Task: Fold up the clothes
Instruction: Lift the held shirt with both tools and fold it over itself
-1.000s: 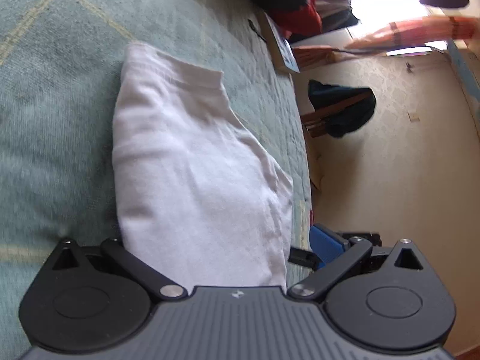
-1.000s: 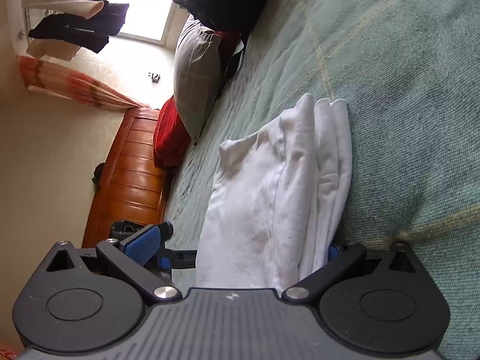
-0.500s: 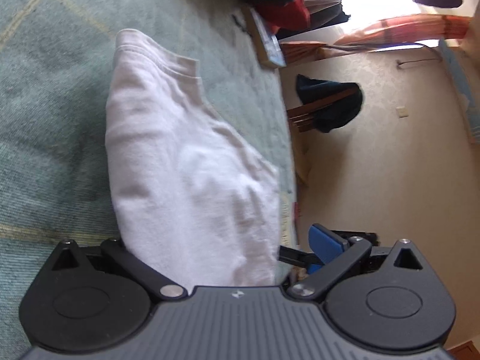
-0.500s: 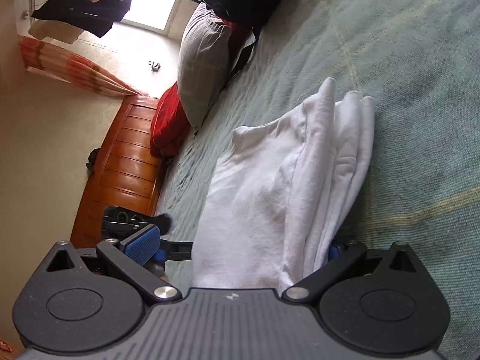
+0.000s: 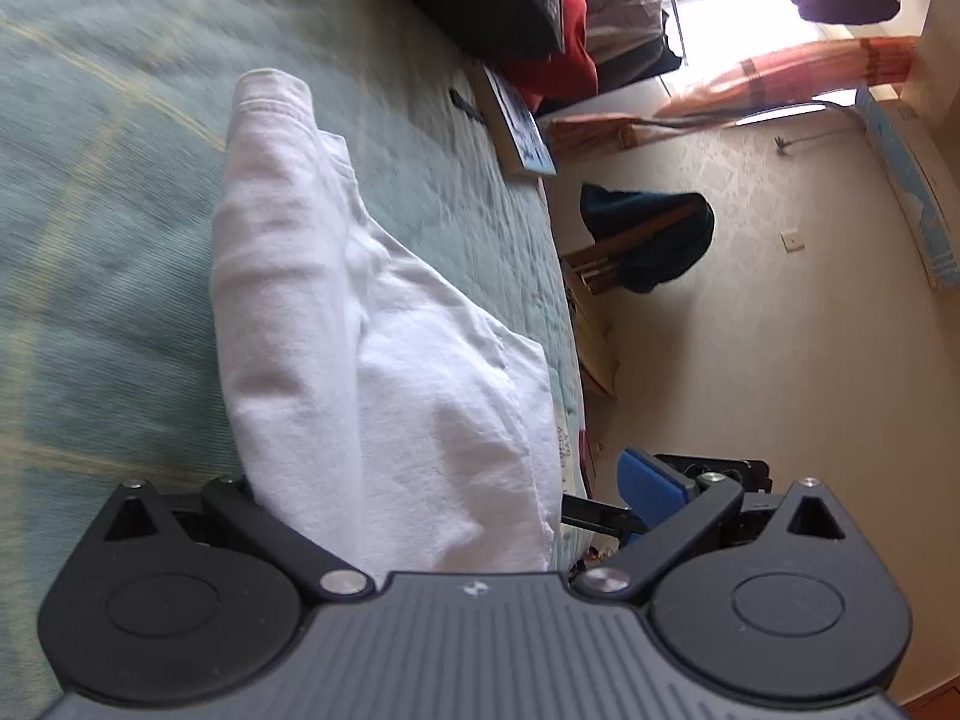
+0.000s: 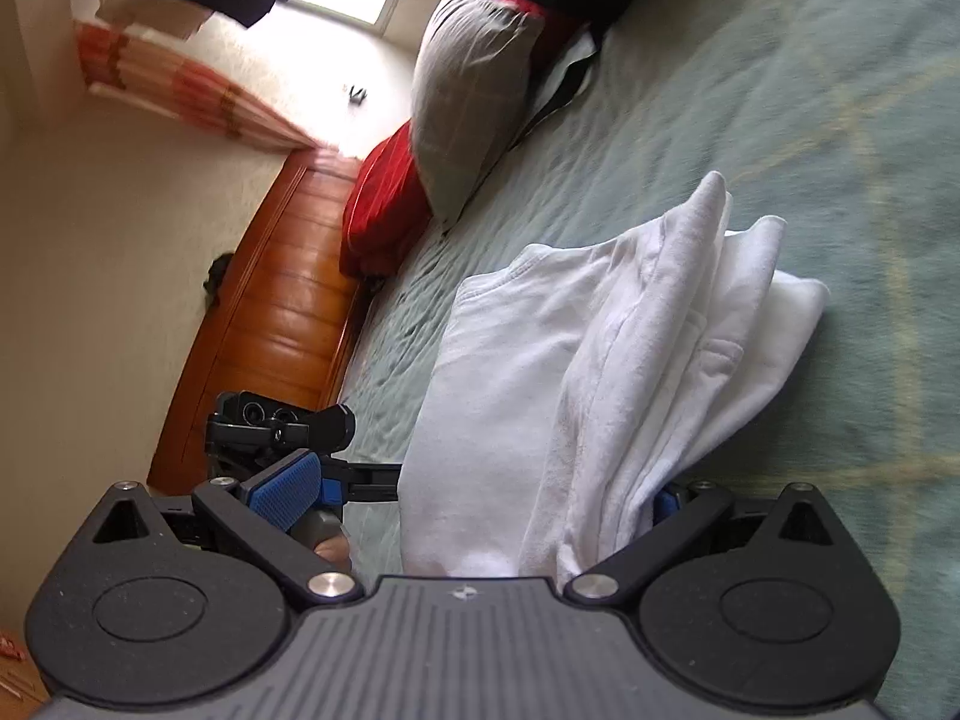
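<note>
Left gripper [image 5: 447, 504]: jaws spread wide, the white garment [image 5: 372, 360] bunched between them; one blue pad [image 5: 651, 489] stands clear of the cloth, the other is hidden beneath it. Right gripper [image 6: 480, 498]: jaws likewise wide, the same folded garment [image 6: 600, 360] filling the gap, cloth against the far pad, the near blue pad [image 6: 282, 489] apart from it. Garment: lies on the green bedspread [image 6: 810, 120], extending away from both grippers, near the bed's side edge.
</note>
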### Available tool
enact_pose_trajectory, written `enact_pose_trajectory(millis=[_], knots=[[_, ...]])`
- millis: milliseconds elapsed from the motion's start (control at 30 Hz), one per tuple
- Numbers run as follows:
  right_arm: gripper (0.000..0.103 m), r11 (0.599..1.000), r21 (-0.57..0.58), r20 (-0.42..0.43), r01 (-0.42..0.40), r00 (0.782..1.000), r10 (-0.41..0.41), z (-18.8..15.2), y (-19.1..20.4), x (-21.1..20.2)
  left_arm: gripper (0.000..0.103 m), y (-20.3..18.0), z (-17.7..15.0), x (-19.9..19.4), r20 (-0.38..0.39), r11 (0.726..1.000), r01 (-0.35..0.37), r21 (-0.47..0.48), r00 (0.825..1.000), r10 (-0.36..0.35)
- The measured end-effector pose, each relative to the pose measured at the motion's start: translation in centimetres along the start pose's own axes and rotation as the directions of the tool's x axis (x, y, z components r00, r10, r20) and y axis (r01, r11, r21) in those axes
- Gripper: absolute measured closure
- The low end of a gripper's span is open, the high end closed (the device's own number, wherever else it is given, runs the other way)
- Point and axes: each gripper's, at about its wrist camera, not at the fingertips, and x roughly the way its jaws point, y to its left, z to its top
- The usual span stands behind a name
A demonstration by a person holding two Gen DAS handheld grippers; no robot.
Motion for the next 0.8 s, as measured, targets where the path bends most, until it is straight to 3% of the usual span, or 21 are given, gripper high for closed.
enact_pose_trajectory(millis=[233, 433, 600, 800], knots=[[0.000, 0.996, -0.091, -0.105, -0.020, 0.994, 0.011, 0.9, 3.4, 5.9, 0.002, 2.0, 0.1, -6.2, 0.094, 0.998, -0.045, -0.041, 0.994, 0.049], [0.000, 0.986, -0.146, -0.207, -0.076, 0.977, 0.045, 1.4, 6.8, 12.9, 0.002, 4.0, 0.6, -13.3, 0.188, 0.993, -0.090, -0.074, 0.977, 0.103], [0.000, 0.974, -0.188, -0.278, -0.129, 0.958, 0.073, 1.5, 9.9, 19.1, 0.002, 6.5, 1.0, -19.9, 0.280, 0.988, -0.113, -0.109, 0.950, 0.140], [0.000, 0.943, -0.288, -0.341, -0.166, 0.938, 0.061, 0.4, 14.5, 27.1, 0.002, 9.2, 2.3, -27.1, 0.375, 0.974, -0.163, -0.158, 0.903, 0.212]])
